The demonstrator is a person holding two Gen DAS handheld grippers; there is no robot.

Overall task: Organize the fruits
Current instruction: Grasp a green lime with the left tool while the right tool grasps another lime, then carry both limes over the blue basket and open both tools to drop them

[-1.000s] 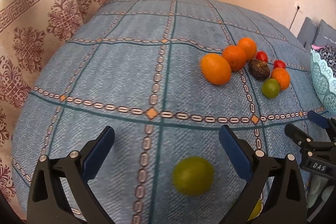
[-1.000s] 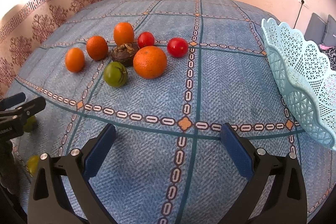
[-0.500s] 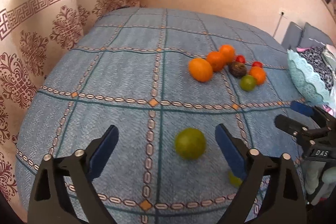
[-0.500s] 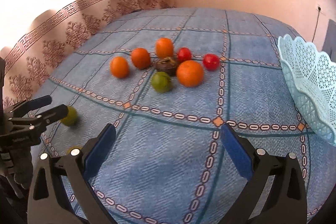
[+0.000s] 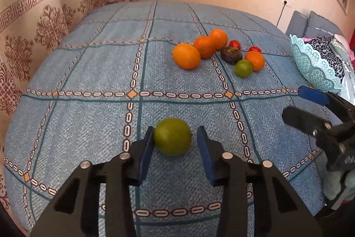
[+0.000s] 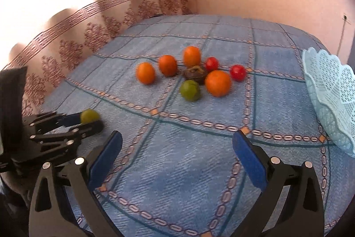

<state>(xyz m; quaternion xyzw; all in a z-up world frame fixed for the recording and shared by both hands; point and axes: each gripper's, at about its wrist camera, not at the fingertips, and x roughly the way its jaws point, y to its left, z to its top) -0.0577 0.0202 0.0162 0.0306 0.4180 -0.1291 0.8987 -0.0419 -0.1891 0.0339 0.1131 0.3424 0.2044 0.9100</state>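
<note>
A green round fruit [image 5: 172, 136] lies on the blue patterned cloth [image 5: 88, 72] between the blue pads of my left gripper [image 5: 175, 129], whose jaws are closing. The left pad touches the fruit and a narrow gap shows at the right pad. The right wrist view shows the same green round fruit [image 6: 89, 116] at the left gripper's [image 6: 88, 120] tips. My right gripper [image 6: 177, 136] stands open and empty above the cloth, well short of the fruit cluster. That cluster holds several oranges [image 6: 217, 83], two red tomatoes [image 6: 238, 72], a dark brown fruit [image 6: 195, 74] and another green fruit [image 6: 190, 90].
A light blue lattice basket [image 6: 328, 90] stands at the right edge of the cloth, tilted toward the fruit. A patterned curtain [image 5: 33, 21] hangs along the left side. Grey cushions [image 5: 310, 23] and cloth items [image 5: 326, 46] lie behind the basket. My right gripper [image 5: 294, 101] shows at the left wrist view's right edge.
The left jaws have come in from wide open to close around the green fruit. The right gripper has pulled back and up, so the fruit cluster looks farther off.
</note>
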